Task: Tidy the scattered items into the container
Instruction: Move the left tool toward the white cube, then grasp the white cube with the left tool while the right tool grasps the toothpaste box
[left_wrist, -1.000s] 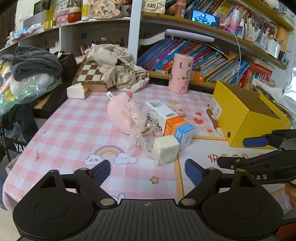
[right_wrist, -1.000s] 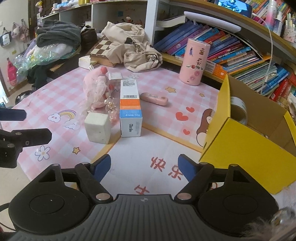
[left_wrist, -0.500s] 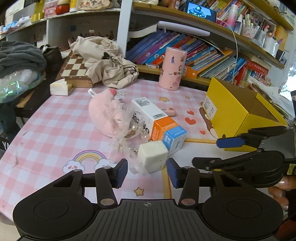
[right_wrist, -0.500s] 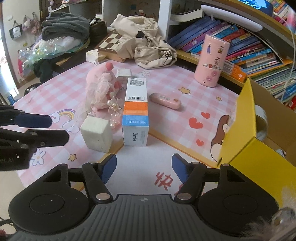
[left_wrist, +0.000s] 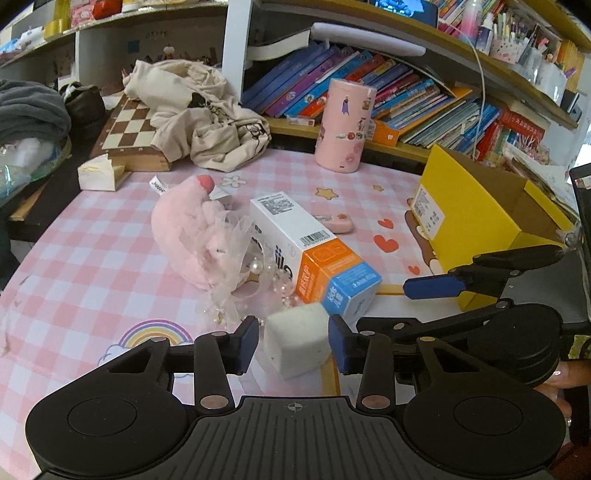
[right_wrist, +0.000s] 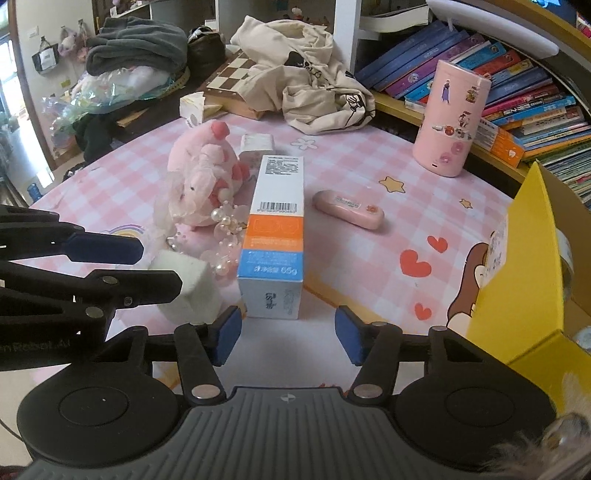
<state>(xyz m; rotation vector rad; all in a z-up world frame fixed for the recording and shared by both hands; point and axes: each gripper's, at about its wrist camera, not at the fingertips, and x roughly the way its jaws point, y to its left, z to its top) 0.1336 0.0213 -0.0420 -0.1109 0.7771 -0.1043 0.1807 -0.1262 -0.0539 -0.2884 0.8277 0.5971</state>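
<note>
White foam cube (left_wrist: 297, 338) sits between open left tongs (left_wrist: 293, 343).

white cube (right_wrist: 192, 284): near left part hidden behind left gripper (right_wrist: 136, 262)
yellow box (right_wrist: 532, 273): right side cut off at frame edge
tape roll (right_wrist: 567, 264): mostly hidden by box wall

Both hand-held grippers (left_wrist: 291, 341) (right_wrist: 288, 330) agape, low

Book-crammed shelves (left_wrist: 424, 92) behind table (left_wrist: 92, 266).
</note>
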